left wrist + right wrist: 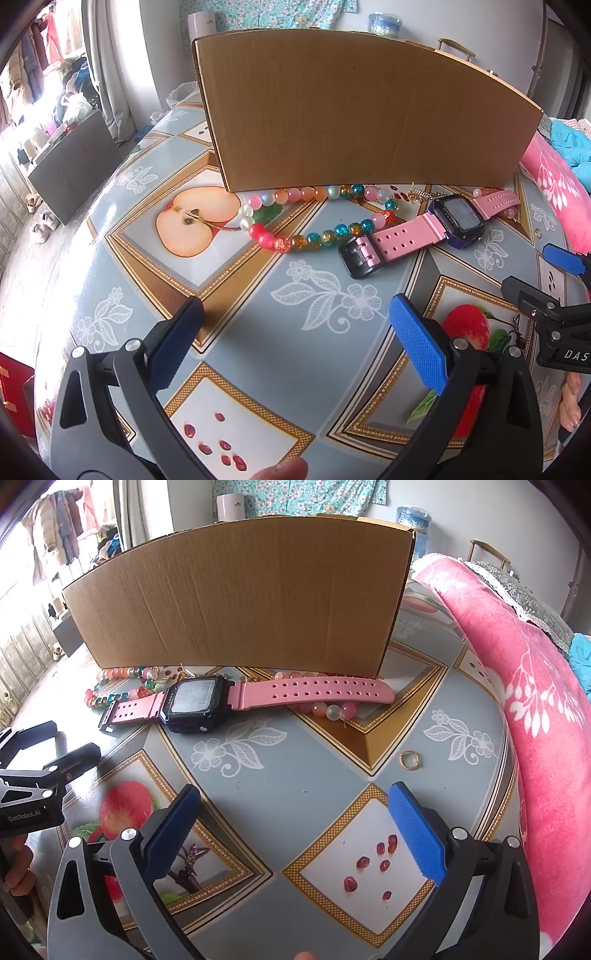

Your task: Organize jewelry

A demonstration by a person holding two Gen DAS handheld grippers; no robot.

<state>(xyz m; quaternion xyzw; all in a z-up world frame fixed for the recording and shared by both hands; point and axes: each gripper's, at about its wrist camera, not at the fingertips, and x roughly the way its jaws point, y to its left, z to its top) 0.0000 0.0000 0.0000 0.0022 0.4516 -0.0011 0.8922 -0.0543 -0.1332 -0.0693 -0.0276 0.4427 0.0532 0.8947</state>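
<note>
Step in hand: approach, before any pick. The left gripper [295, 347] and the right gripper [293, 829] both hover over the table [258, 332] with jaws spread wide and nothing between them.

The jewelry lies at the far side, against the front wall of the cardboard box [351, 110]: a bead necklace [314, 236] on the left, a pink-strapped watch [207, 698] across the middle, a short bead bracelet [332, 709] touching the strap's right end. A small ring [409, 759] lies apart, nearer and right.

Next move, as judged: advance one gripper to straddle a single piece, probably the watch strap, then close and lift it over the box wall.
</note>
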